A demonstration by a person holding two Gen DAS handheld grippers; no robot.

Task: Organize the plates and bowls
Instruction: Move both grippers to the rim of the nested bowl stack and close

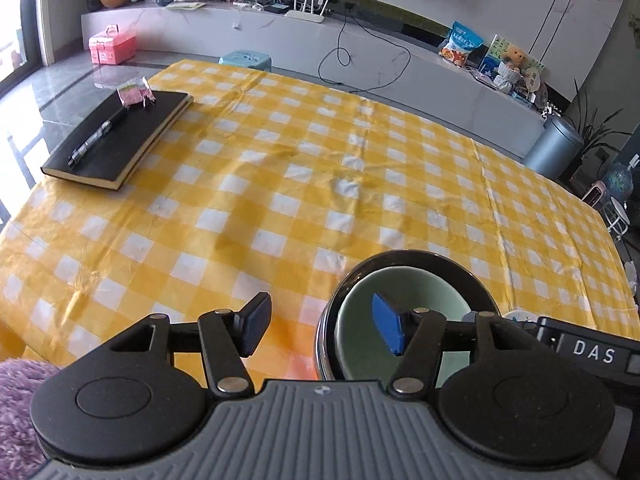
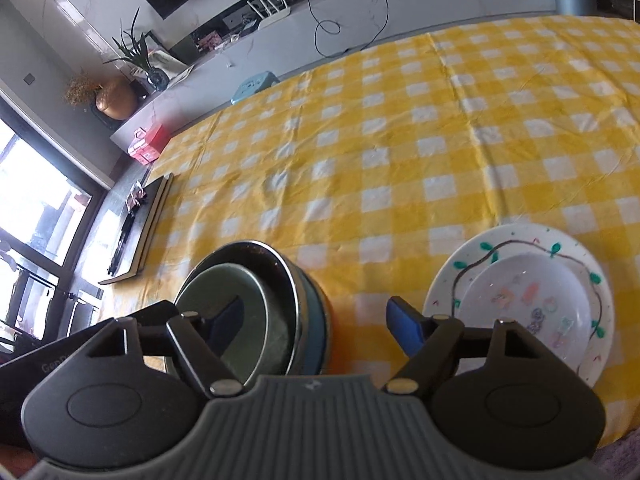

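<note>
Bowls nested near table's front edge: green bowl (image 1: pixel 404 304) seated inside dark bowl (image 1: pixel 476 280), both on yellow checked cloth (image 1: pixel 280 160). Nesting likely deliberate, one footprint instead of two. Same stack in right wrist view, green bowl (image 2: pixel 248 312) off-centre within dark bowl (image 2: pixel 280 268), leaning toward the near-left wall.

Left gripper (image 1: pixel 324 326) spread wide, grasping nothing. Its blue pad (image 1: pixel 386 330) over the green bowl's inside, black pad (image 1: pixel 254 330) over bare cloth outside the stack. Straddles the near-left rim of the stack; contact with the rim not certain from this angle.

Right gripper (image 2: pixel 316 322) also parted, empty. One finger over the green bowl's hollow, blue finger (image 2: pixel 404 330) over cloth between the stack and the plate. Spans the stack's right rim the same way. Part of the other gripper's body at frame's lower left, close alongside.

White plate (image 2: pixel 516 248) with green-leaf line pattern just right of the stack, apart from it. Small white dish (image 2: pixel 532 300) with faint coloured motifs set in its centre. Second pile, flat ware kept separate from deep ware, by the look of it.

Black notebook (image 1: pixel 116 140) with pen (image 1: pixel 98 136) and small packet (image 1: pixel 136 92) at far left corner, well apart from crockery.

Judgement: sorting largely done, two tidy piles; both grippers open at the bowl stack suggests a placing just finished or a two-sided lift pending. Cannot tell which.
</note>
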